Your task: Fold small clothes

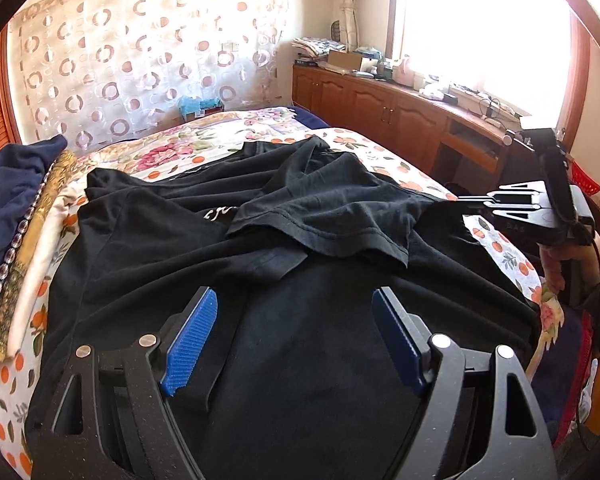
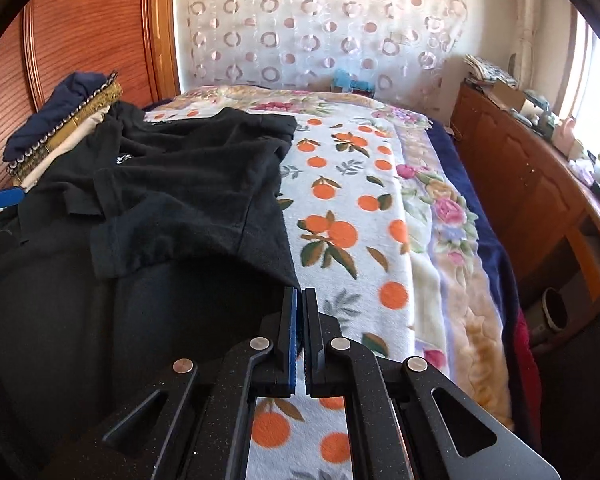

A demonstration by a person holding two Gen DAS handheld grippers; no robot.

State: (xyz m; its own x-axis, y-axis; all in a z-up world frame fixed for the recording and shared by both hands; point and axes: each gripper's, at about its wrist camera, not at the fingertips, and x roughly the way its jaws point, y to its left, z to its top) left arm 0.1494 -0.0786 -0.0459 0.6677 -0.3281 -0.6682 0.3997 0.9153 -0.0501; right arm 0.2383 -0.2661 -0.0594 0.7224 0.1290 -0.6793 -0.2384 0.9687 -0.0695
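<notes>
Hovering low over a black T-shirt (image 1: 308, 320) in the left wrist view, the left gripper (image 1: 294, 338) has its blue-padded jaws spread wide apart with nothing between them. The shirt lies rumpled across a blanket (image 1: 364, 148) printed with oranges, one sleeve (image 1: 324, 220) folded back onto the body, a scrap of white print peeking from a crease. Bare blanket stays free beyond the collar and along the right edge; a stack of folded fabrics (image 1: 24, 232) crowds the left edge. At the shirt's right side, the right gripper (image 1: 466, 199) reaches in, its tips meeting the dark cloth.

Seen from the right wrist view, the right gripper (image 2: 300, 308) has its jaws pressed together at the shirt's (image 2: 172, 208) near edge; whether cloth is pinched between them cannot be told. The garment covers the left half of the blanket (image 2: 360, 216), its hem edge running diagonally, with wide open bedding to the right up to a wooden cabinet (image 2: 532, 192).
</notes>
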